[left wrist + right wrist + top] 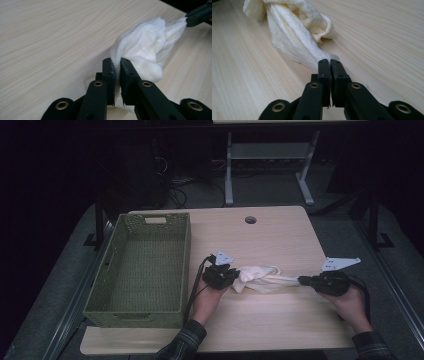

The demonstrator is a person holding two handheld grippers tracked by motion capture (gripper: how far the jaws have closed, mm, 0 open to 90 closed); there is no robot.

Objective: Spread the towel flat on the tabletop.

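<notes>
Reaching inward, left gripper [234, 276] and right gripper [302, 280] seemingly level, jaws pinching cloth [260, 279].

White cloth [260, 279]: bunched, stretched between left tool [235, 276] and right tool [303, 280], both clamped on it. Green basket [111, 296]: just left of left tool, on desk [280, 240].

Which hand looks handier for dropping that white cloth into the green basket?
Probably the left gripper: it pinches the cloth at the end nearest the basket. The right gripper grips the far end.
</notes>
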